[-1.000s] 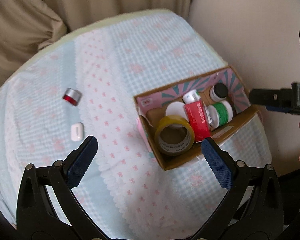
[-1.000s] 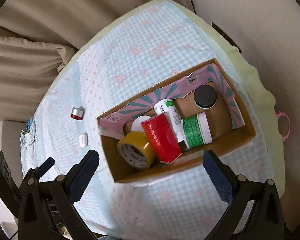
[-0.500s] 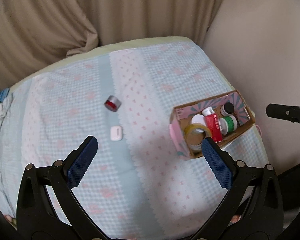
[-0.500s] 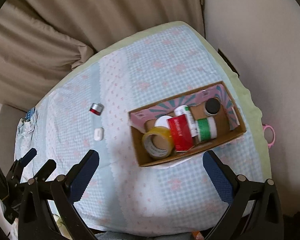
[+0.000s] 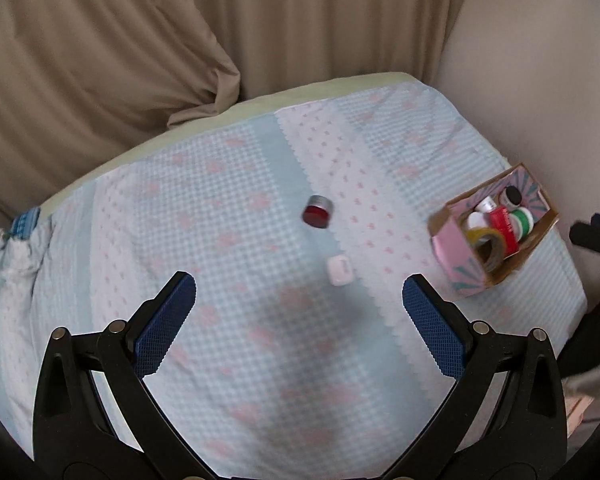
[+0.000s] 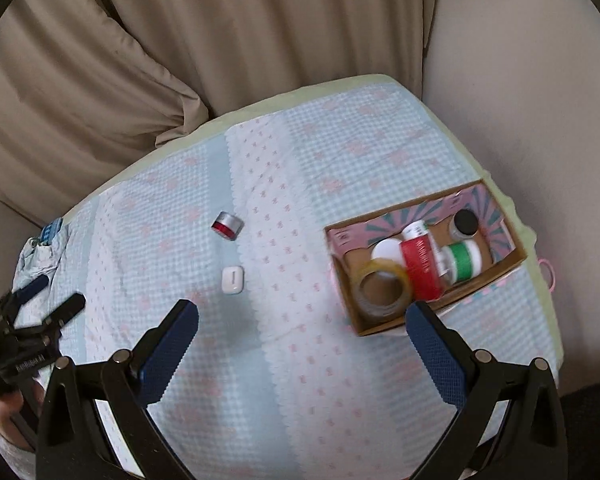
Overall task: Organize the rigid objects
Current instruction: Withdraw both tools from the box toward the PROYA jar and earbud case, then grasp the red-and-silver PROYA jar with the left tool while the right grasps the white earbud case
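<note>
A cardboard box with pink and teal walls stands at the right of the bed; it also shows in the left wrist view. It holds a yellow tape roll, a red box, a green-banded jar, a white bottle and a black-capped jar. A small red and silver jar and a white earbud case lie loose mid-bed. My left gripper is open and empty above the cloth. My right gripper is open and empty, left of the box.
The bed has a blue and pink checked cloth. Beige curtains hang behind it and a wall stands on the right. A blue pouch lies at the left edge. The left gripper appears at far left in the right wrist view.
Both grippers have pulled back and up from the box and swung left. The box now looks smaller and further right. Both stay open and empty.
</note>
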`<state>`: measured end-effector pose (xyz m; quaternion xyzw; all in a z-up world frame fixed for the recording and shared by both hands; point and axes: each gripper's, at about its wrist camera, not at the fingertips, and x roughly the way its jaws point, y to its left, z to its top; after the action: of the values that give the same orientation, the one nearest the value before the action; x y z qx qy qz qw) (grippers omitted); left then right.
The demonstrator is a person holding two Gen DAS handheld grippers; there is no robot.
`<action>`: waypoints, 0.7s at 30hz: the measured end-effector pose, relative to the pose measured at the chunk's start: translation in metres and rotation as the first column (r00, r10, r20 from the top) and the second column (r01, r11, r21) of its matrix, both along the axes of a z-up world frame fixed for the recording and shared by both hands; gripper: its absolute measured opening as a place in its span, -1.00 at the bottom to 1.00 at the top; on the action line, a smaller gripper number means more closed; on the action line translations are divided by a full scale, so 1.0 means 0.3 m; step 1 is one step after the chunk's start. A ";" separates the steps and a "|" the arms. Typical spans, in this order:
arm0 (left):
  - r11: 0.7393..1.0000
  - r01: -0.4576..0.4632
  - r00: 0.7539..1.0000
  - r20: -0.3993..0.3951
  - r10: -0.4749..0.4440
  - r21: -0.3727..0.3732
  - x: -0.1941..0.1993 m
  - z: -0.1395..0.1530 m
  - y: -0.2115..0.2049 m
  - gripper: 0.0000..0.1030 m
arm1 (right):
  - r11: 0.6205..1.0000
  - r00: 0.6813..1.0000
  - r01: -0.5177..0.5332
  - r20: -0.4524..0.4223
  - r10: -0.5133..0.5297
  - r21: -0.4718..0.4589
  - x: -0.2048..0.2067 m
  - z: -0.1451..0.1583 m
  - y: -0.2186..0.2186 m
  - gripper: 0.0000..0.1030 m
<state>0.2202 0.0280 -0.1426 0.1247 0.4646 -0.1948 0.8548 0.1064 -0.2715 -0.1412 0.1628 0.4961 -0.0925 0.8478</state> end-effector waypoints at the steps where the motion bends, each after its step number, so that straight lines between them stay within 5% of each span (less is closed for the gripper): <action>1: 1.000 0.013 1.000 -0.004 -0.013 -0.001 0.028 -0.010 0.014 1.00 | 1.000 1.000 0.004 -0.003 -0.004 -0.008 0.005 -0.011 0.027 1.00; 13: 0.991 0.130 0.988 -0.091 -0.128 0.020 0.374 -0.249 -0.045 1.00 | 0.999 0.998 -0.048 -0.041 0.048 -0.004 0.161 -0.246 0.325 1.00; 21: 0.974 0.226 0.950 -0.225 -0.217 0.015 0.597 -0.573 -0.201 0.99 | 0.999 0.998 -0.028 -0.053 0.025 -0.040 0.308 -0.514 0.426 1.00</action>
<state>0.3992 -0.0322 -0.3145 0.1706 0.5440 -0.2928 0.7676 0.1986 -0.1436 -0.2953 0.1362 0.5182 -0.0957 0.8389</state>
